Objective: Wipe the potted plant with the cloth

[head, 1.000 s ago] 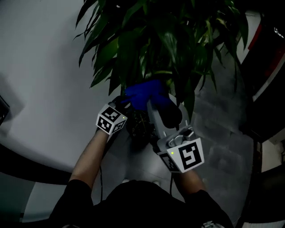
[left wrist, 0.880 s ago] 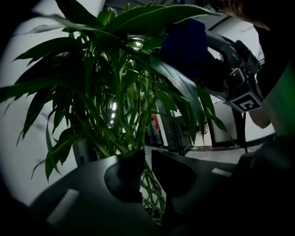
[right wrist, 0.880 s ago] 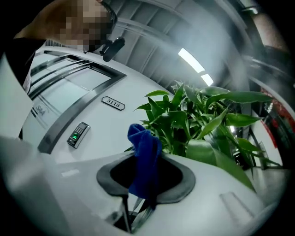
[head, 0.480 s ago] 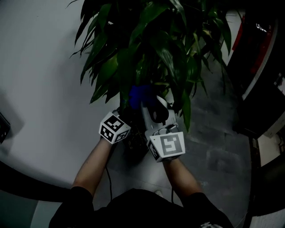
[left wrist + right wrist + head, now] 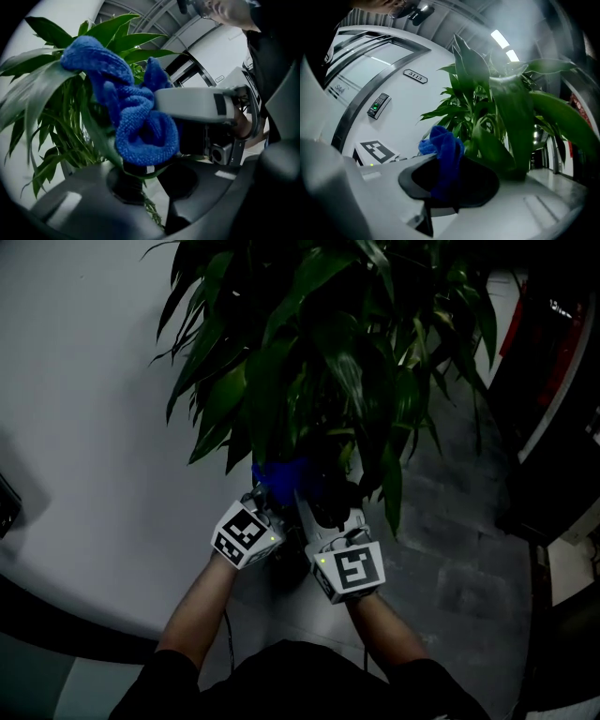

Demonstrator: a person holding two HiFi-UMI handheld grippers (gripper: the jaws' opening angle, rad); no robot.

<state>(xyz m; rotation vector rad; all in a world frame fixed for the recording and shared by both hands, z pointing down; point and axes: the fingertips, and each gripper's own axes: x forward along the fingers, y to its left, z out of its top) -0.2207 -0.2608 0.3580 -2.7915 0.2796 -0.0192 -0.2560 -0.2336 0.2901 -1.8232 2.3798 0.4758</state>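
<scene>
Head view, R gripper (image 5: 317,499) upturned, pinching cloth (image 5: 278,478)

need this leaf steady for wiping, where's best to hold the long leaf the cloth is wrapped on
Grip the bare stretch below the cloth, flat faces between the jaws, coming from underneath, as the left gripper seems to. The leaf is a thin strap sloping down, so pinching there likely keeps it taut while the right gripper slides the cloth.

Cloth (image 5: 279,476) in right gripper (image 5: 449,182), against leaf (image 5: 97,140) in left gripper (image 5: 153,176), beneath plant (image 5: 328,352).
</scene>
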